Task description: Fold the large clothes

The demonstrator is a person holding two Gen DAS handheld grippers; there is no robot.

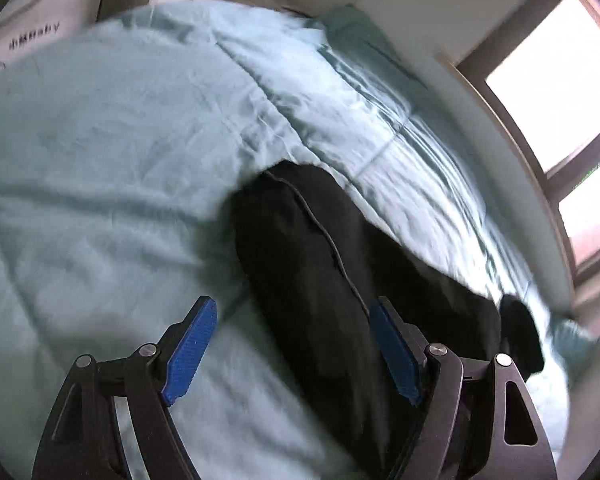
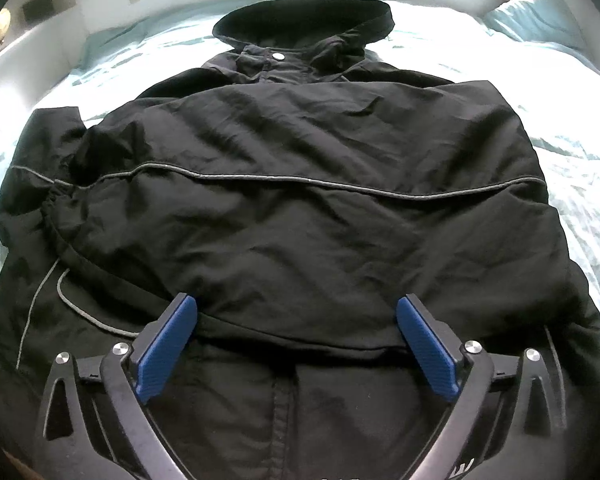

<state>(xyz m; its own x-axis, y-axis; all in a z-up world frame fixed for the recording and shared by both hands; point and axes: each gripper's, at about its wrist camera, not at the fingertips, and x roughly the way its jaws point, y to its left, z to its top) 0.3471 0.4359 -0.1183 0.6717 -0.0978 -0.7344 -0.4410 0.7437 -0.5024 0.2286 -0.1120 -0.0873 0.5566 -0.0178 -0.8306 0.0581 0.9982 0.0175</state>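
Observation:
A large black jacket [image 2: 300,208] with thin grey piping lies spread on a pale teal bed [image 2: 572,128], hood [image 2: 304,20] at the far end. Both sleeves are folded across its body. My right gripper [image 2: 296,308] is open and empty, just above the jacket's lower middle, blue pads [image 2: 164,348] wide apart. In the blurred left wrist view the jacket [image 1: 340,272] runs from centre to the lower right. My left gripper [image 1: 292,312] is open and empty, over the jacket's left edge and the bedding [image 1: 100,152].
A teal pillow [image 2: 536,20] lies at the bed's far right corner. A window [image 1: 556,80] and pale wall border the bed's far side. A white box with printed text [image 1: 40,28] stands beyond the bed at the upper left.

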